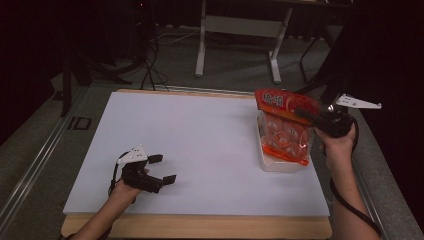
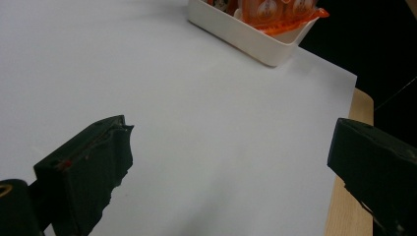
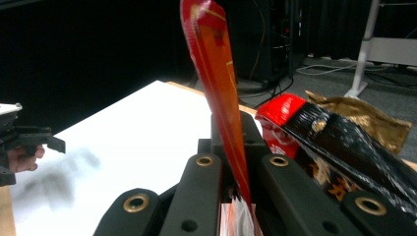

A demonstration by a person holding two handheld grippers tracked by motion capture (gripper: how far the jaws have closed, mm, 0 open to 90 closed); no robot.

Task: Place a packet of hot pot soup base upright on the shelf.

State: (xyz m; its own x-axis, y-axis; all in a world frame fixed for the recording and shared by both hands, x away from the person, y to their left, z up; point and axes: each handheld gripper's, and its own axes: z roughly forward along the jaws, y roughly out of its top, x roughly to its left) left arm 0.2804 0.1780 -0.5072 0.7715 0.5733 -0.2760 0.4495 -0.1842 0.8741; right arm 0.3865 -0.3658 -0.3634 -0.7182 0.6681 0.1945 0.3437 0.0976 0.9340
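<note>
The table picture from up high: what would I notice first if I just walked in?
The bright orange snack bag jumps out: the right gripper is shut on its top edge, holding it upright in the white bin at the right side of the white table. Near the front left, the left gripper rests open, holding nothing.

High view overlooks table (image 1: 200,145); tool views ride close.

Lab: dark curtains (image 1: 30,30), floor cables (image 1: 150,70)

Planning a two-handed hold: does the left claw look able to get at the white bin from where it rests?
Probably yes: bare white tabletop lies between the open left claw and the white bin, nothing blocking.
</note>
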